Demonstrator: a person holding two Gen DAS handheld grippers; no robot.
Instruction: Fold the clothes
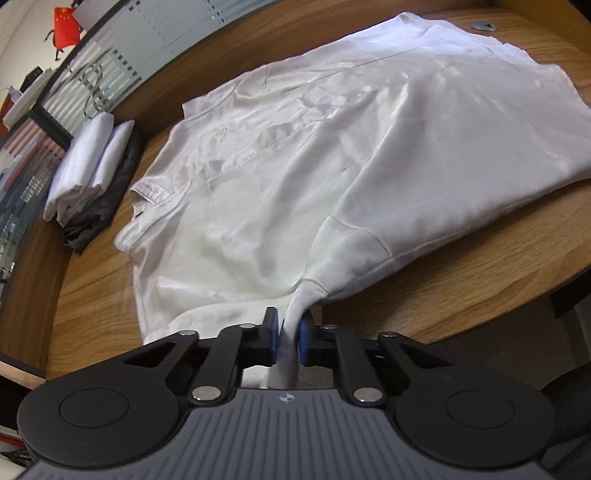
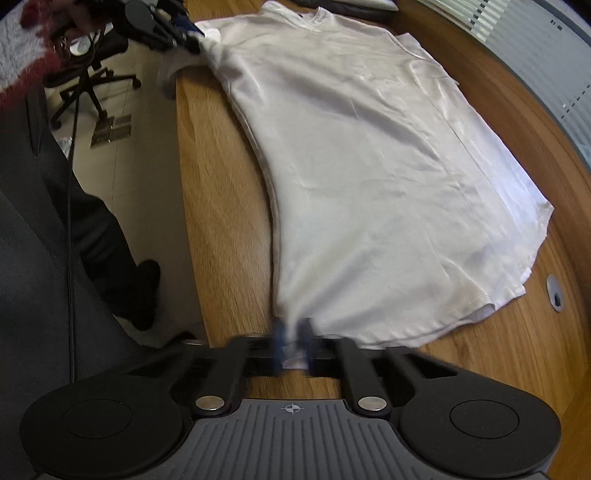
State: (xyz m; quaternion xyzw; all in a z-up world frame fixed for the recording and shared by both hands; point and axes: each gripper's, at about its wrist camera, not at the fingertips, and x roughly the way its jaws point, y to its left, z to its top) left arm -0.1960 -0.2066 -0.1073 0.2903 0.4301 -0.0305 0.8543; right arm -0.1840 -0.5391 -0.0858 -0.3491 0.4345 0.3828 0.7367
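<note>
A stack of folded clothes (image 1: 88, 166) already sits at the far side of the wooden table (image 1: 96, 295), while the white shirt (image 1: 314, 147) lies spread there, barely begun — left gripper (image 1: 287, 338) clamped on its sleeve, right gripper (image 2: 293, 345) on its hem

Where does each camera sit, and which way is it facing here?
Left wrist: on the left gripper, angled down across the white shirt toward folded clothes; jaws pinch a sleeve.
Right wrist: on the right gripper, looking along the shirt from its hem, which it pinches; the person's leg shows.
Shared: shirt, wooden table, left gripper.
</note>
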